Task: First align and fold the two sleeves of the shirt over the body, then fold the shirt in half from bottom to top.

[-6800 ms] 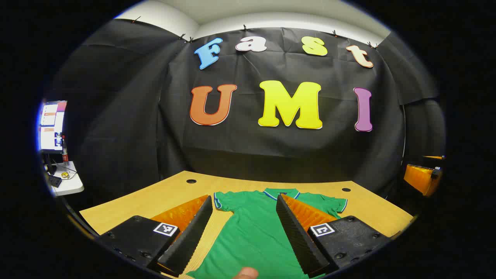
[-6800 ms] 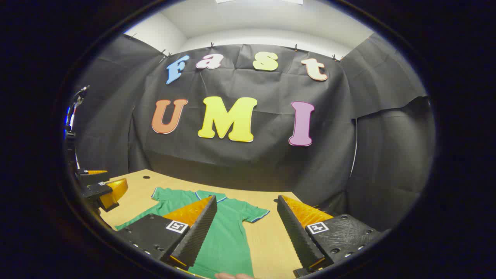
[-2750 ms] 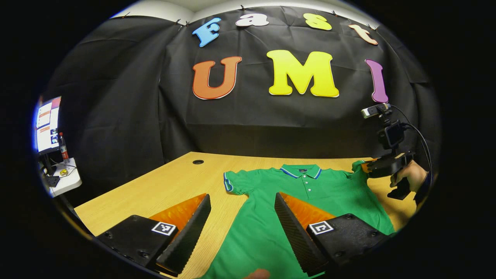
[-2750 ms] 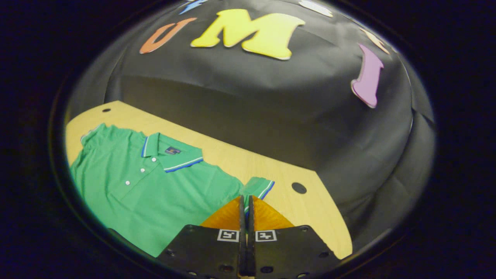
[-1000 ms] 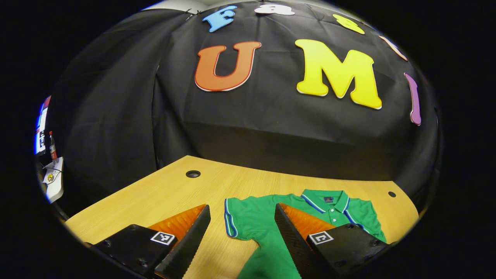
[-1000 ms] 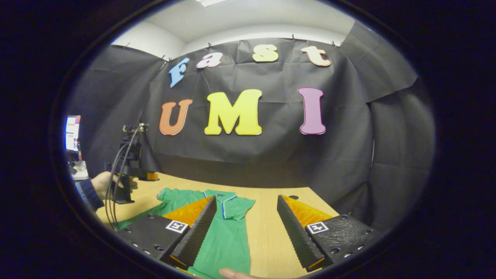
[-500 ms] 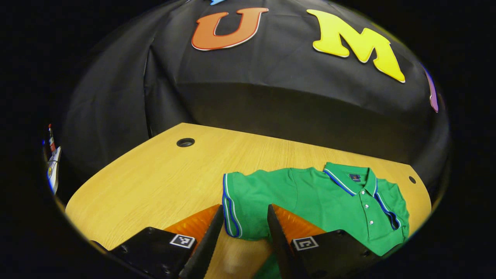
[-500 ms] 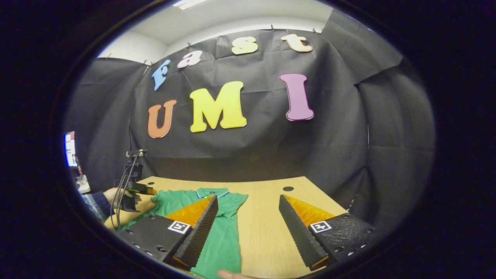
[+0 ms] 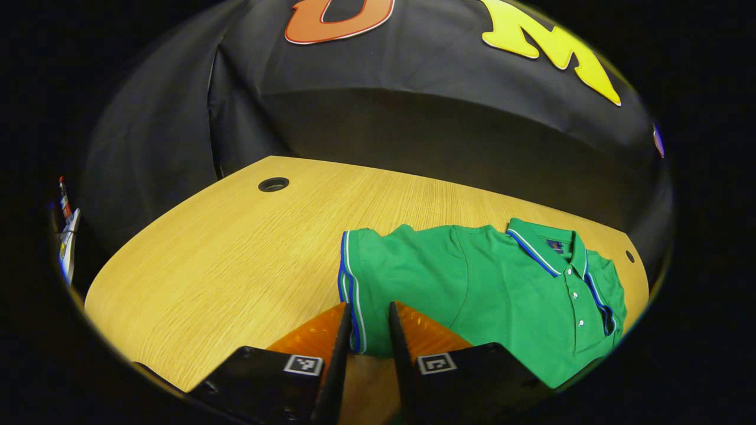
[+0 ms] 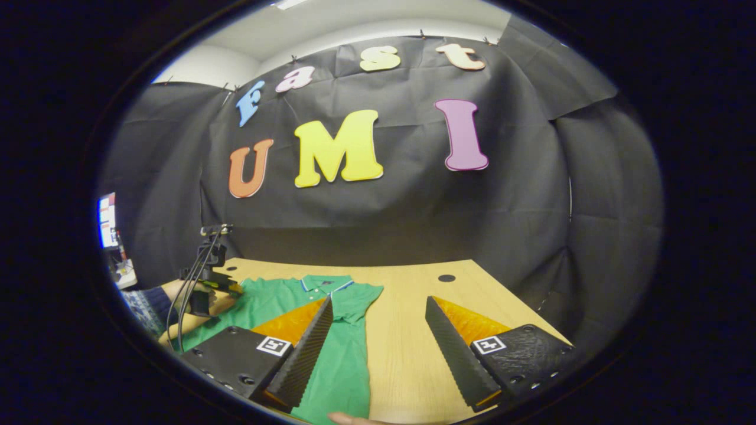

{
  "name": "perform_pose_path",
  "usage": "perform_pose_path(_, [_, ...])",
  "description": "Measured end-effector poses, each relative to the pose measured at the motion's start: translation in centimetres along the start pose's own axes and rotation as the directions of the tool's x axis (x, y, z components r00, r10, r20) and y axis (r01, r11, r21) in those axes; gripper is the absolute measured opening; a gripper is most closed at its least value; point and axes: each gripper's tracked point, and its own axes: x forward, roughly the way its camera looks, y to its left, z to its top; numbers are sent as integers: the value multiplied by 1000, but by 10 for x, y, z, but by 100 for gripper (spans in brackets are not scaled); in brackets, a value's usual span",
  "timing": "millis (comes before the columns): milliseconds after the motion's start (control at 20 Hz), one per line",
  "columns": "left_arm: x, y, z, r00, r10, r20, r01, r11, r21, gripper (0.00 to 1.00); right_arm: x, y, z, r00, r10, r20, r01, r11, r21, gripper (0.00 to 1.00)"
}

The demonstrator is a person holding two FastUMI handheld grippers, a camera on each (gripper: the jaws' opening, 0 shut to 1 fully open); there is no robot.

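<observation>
Left gripper view: your left gripper [image 9: 367, 330] sits low over the table [image 9: 224, 260], its fingers drawn narrow around the striped cuff of the left sleeve [image 9: 378, 283], a thin gap on each side; whether they press the cloth yet cannot be told. The green shirt [image 9: 508, 295] lies flat, collar [image 9: 546, 251] toward the far edge, its other sleeve already folded over the body. To do this step well, close on the cuff alone, lift only enough to clear the wood, then carry it across and lay it square with the folded sleeve.

Right gripper view: your right gripper [image 10: 378, 345] hangs above the near edge, fingers wide apart and holding nothing.

The table is pale wood grain with a cable hole [image 9: 273, 184] at the far left. Black cloth [image 9: 413, 118] walls the booth; a monitor [image 10: 107, 219] glows at the far left.
</observation>
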Motion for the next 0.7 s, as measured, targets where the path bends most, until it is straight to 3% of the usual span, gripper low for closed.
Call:
perform_pose_path(50, [3,1,3,1000,4,10,-4,1000,-7,33,1,0,-1,1000,-6,0,6,1000,-13,95])
perform_pose_path(150, [2,2,7,1000,5,9,-5,999,-52,17,2,-2,0,1000,-14,2,14,1000,-19,96])
perform_pose_path(250, [0,-1,8,1000,15,4,-15,999,-37,10,2,-1,0,1000,-8,0,8,1000,-2,96])
perform_pose_path(700, [-25,-54,39,998,-7,65,1,995,104,9,9,-13,-9,999,-21,-29,22,999,36,95])
